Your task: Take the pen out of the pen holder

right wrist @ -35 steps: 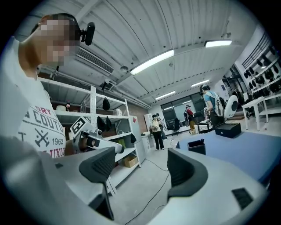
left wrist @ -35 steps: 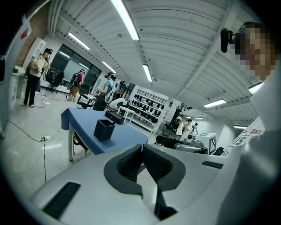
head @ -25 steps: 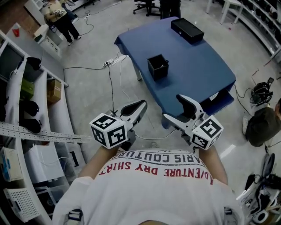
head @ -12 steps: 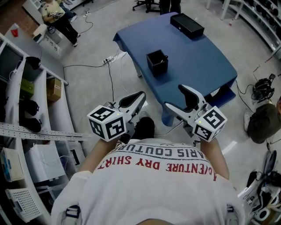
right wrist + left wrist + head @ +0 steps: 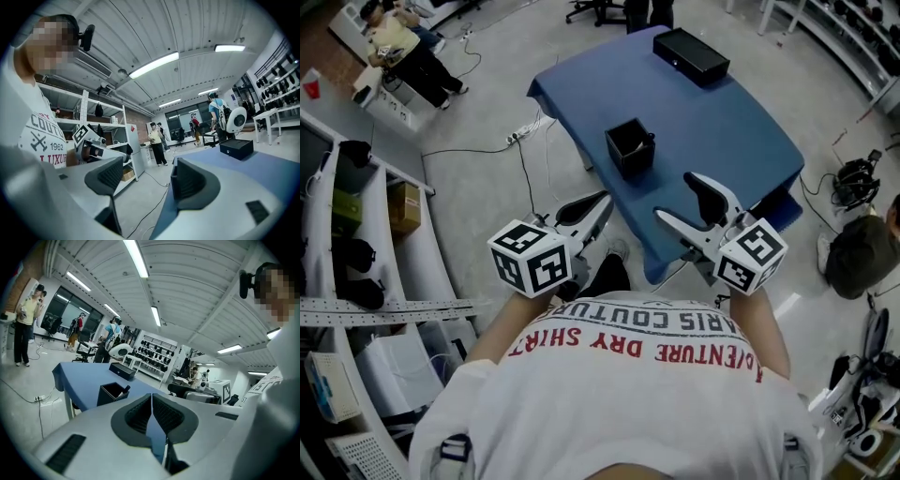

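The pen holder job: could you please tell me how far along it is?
Nothing is done: the pen sits in the pen holder. Nothing is in hand: left gripper shut, right gripper open, both empty and short of the holder. Reaching, gripping and lifting remain.

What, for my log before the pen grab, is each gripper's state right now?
Left gripper: closed, holding nothing.
Right gripper: open, holding nothing.

Only a dark tip of the pen (image 5: pixel 125 388) clears the rim of the pen holder (image 5: pixel 110 397) — its body is hidden inside, and the head view shows it too small to tell.
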Tool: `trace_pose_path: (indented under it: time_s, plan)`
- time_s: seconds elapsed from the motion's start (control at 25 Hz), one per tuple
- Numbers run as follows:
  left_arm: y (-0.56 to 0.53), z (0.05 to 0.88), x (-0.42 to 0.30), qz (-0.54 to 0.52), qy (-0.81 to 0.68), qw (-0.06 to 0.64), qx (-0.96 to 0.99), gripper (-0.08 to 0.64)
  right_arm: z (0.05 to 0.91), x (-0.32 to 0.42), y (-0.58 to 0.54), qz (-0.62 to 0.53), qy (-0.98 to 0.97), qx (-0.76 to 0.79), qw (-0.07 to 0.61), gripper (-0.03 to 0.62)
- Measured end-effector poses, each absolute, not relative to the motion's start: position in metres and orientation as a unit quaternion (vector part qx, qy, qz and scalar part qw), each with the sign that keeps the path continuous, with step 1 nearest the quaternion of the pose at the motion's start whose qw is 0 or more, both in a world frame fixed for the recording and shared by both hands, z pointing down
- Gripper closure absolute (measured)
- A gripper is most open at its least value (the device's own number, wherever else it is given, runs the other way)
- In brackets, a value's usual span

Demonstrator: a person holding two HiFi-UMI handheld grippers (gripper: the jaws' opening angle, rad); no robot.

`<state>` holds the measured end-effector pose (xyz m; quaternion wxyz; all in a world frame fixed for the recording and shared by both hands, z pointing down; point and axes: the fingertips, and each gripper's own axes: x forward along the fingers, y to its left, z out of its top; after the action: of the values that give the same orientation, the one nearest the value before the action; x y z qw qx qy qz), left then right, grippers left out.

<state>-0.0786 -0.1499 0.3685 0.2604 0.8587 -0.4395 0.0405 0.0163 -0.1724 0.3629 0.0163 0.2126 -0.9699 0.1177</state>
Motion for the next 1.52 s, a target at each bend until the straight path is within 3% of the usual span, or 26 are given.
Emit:
trace_pose_path:
  time_s: [0.64, 1.28, 1.52]
  plan:
    - [-0.254, 0.407, -0.103, 0.062, -0.408, 0.308, 0.857, 0.528, 0.412, -0.016, -0.274, 0.174, -0.952, 0.245, 0.054, 0.239]
    - [-0.292, 0.446, -0.122, 0.086, -0.398, 0.345, 0.846, 0.528, 0.463, -0.039, -0.315, 0.193, -0.941, 0.263, 0.09, 0.244]
    - [-0.298, 0.452, -0.127, 0.09, -0.397, 0.351, 0.843, 0.528, 0.467, -0.043, -0.321, 0.175, -0.94, 0.275, 0.098, 0.329]
